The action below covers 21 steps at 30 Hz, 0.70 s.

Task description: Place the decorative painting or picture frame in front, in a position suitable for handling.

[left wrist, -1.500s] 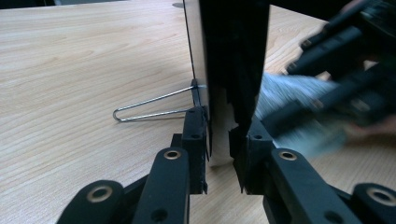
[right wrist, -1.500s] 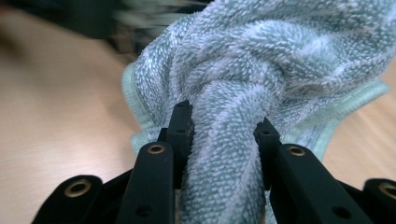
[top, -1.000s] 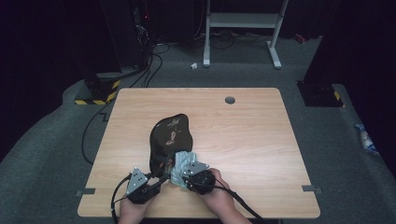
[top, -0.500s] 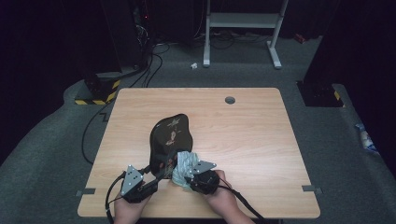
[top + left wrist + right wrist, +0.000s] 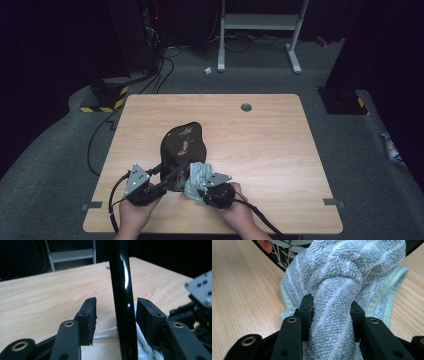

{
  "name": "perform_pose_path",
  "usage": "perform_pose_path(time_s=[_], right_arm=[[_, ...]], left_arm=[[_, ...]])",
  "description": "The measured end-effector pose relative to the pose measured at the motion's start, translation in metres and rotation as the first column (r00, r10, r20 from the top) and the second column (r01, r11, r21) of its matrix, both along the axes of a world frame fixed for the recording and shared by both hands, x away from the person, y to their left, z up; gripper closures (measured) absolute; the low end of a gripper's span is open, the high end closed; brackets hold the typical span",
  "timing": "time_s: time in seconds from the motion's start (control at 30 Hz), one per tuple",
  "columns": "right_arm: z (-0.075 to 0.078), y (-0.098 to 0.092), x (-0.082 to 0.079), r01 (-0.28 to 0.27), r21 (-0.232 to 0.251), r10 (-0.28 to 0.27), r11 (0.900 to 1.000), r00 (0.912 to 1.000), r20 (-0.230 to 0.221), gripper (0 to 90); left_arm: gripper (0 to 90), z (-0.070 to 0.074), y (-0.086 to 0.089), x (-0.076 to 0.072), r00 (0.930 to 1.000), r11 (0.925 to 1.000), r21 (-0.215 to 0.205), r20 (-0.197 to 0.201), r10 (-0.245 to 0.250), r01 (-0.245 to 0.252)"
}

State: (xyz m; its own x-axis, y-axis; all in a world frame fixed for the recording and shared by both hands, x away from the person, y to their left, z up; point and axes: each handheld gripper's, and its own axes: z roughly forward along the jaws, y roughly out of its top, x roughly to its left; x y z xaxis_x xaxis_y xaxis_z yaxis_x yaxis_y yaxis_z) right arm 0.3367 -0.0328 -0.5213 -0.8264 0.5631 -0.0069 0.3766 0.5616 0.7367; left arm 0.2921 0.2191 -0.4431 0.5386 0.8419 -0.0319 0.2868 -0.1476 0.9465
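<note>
- high view: one wooden counter (image 5: pixel 280 150) carries one black tray (image 5: pixel 181 150) with a flower print and one pale green towel (image 5: pixel 196 176); two grippers and two hands come in from the near edge; the tray sits a little left of the counter's middle, its near end tipped up between the grippers, and the towel is bunched against that near end.
- high view, against the earlier frames: the left gripper (image 5: pixel 167 181) stands higher and further left of the tray's near edge than a second ago, and the tray's near end looks lifted with it; the right gripper (image 5: pixel 199 189) sits where it was, with the towel in front of it; the left hand (image 5: pixel 132 212) and the right hand (image 5: pixel 240 210) stay at the near edge.
- left gripper view: the tray (image 5: pixel 123 300) stands on edge as one glossy black band between the two jaws; the jaws have just been opening; a gap shows between the left pad and the tray, and the right pad lies close beside it, touching or not i cannot tell; so the jaws stand open around the tray's rim; a bit of towel (image 5: pixel 145 345) shows low behind the tray; the other gripper's grey plate is at the far right.
- right gripper view: the jaws are clamped on one thick twisted roll of the towel (image 5: pixel 337 315), both pads pressed into the pile; the rest of the towel heaps up beyond; a corner of the tray (image 5: pixel 284 247) with its leaf and flower print shows at the top left; bare counter (image 5: pixel 242 290) lies on either side.
</note>
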Motion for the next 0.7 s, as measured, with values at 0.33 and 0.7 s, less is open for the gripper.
perform_pose_path(time_s=[0.33, 0.7], right_arm=[[-0.001, 0.003, -0.004, 0.002, -0.017, -0.002, 1.000, 0.9993, 0.037, 64.3], [-0.003, 0.001, -0.005, 0.011, 0.008, -0.011, 1.000, 0.9987, 0.049, 63.9]], left_arm=[[57.0, 0.023, -0.004, 0.019, 0.9989, 0.9996, -0.021, 0.042, -0.020, 0.021], [66.7, 0.032, -0.003, 0.027, 0.9971, 0.9964, -0.075, 0.068, -0.034, 0.039]])
